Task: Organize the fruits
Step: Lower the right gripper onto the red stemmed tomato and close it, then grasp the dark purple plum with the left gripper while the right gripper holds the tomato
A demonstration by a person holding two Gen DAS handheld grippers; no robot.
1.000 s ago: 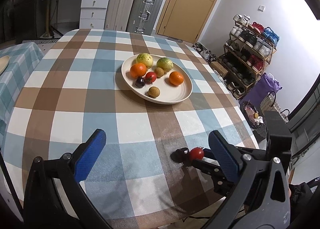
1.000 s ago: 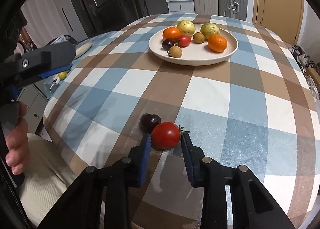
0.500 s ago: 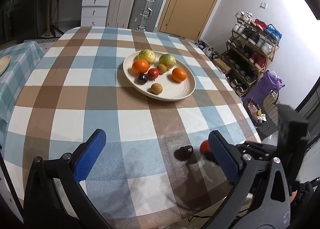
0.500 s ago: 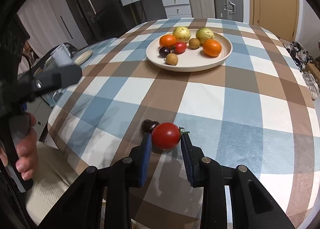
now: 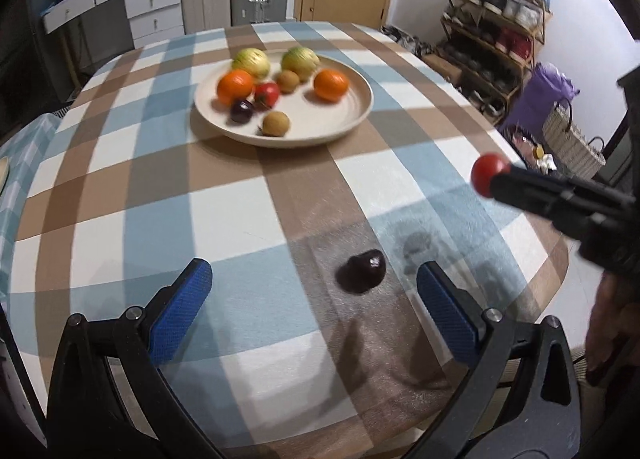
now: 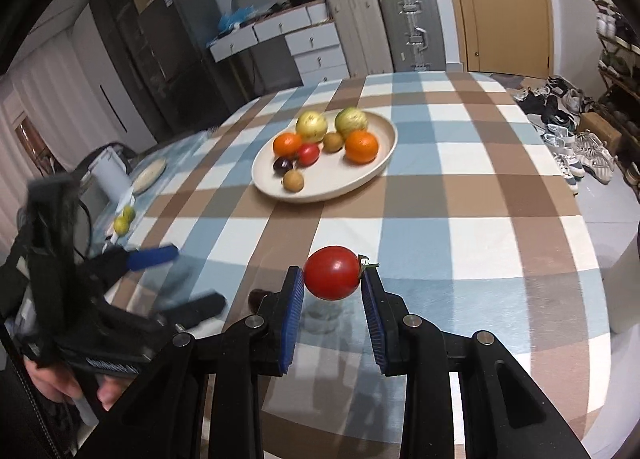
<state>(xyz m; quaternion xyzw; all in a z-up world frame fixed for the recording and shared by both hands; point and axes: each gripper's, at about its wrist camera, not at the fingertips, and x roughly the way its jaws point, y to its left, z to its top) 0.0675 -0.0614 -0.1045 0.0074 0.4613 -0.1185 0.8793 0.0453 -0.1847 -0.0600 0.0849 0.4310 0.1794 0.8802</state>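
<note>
1. Right wrist view shows the right gripper (image 6: 333, 291) with its jaws pinching a round red tomato (image 6: 331, 273) by its sides, lifted clear of the checked blue, brown and white worktop (image 6: 472, 195).
2. Ahead of it sits the wide cream plate (image 6: 372, 175), already loaded: two orange citrus fruits, two pale green-yellow round fruits, two small brown fruits, a dark plum and another red tomato.
3. Left wrist view shows the left gripper (image 5: 316, 295) with its jaws spread wide and empty, low over the near edge of the worktop.
4. A small dark purple plum (image 5: 361, 271) lies on the cloth between those blue pads (image 5: 182, 309), closer to the right-hand one and touching neither.
5. Judging progress: most fruit is gathered on the plate; two pieces are left, the tomato in hand and the plum on the cloth.
6. What remains is probably carrying the tomato to a bare patch of the plate, then closing on the plum and taking it there.
</note>
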